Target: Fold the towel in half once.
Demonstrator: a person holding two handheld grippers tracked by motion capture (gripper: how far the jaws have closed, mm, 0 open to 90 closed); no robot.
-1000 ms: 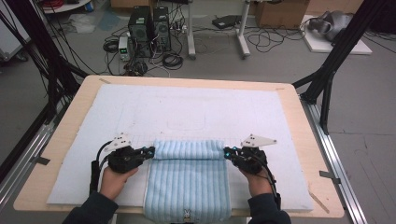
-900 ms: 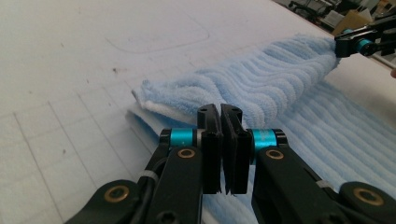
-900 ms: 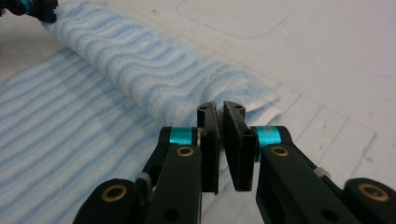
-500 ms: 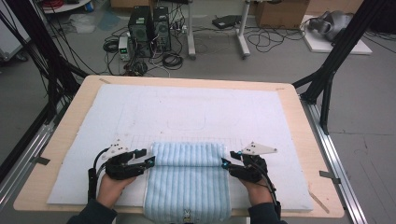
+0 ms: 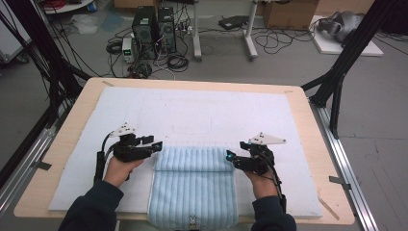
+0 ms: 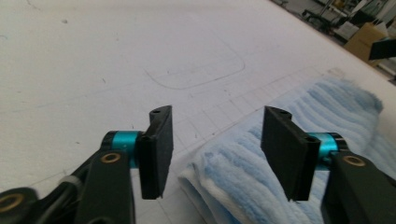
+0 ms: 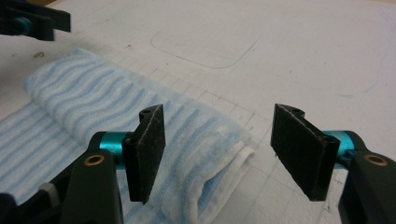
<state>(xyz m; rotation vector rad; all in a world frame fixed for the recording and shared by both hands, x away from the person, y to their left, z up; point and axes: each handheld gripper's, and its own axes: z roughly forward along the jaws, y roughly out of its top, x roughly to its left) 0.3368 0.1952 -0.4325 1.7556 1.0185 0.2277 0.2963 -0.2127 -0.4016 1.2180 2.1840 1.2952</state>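
1. Left gripper point(image 5: 158, 145) and right gripper point(image 5: 230, 156): fingers just parted, released, nothing between them.
2. Blue striped towel point(image 5: 192, 190): between both grippers, far edge folded over, near edge overhanging.
3. White mat point(image 5: 202, 108) covering wooden worktop point(image 5: 303, 110) beyond.

A soft terry towel with light-blue and white stripes point(image 5: 193, 187) lies flat on the white padded mat point(image 5: 202, 110) at the table's near edge. Its far end is folded back on itself into a thick, rounded roll running crosswise point(image 6: 299, 140) point(image 7: 140, 116), and its near end hangs slightly over the table's front.
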